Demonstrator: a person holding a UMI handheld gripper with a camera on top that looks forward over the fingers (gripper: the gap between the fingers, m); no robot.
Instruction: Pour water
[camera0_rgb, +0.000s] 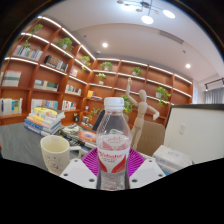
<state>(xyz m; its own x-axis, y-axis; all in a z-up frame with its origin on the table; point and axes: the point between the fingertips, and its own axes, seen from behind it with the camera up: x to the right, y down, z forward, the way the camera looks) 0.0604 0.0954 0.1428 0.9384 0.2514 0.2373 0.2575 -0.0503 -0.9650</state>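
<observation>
A clear plastic water bottle (113, 140) with a white cap and a red-and-white label stands upright between my two fingers. My gripper (112, 166) is shut on the bottle, with the magenta pads (92, 160) pressing on its lower sides. The bottle looks lifted above the table. A cream paper cup (55, 154) stands on the table to the left of the bottle, open side up. Whether it holds anything is hidden.
A stack of books (44, 121) lies behind the cup. A wooden artist's mannequin (140, 112) stands behind the bottle. A white board (194, 132) stands at the right, with a white object (170, 156) before it. Bookshelves (50, 60) line the far walls.
</observation>
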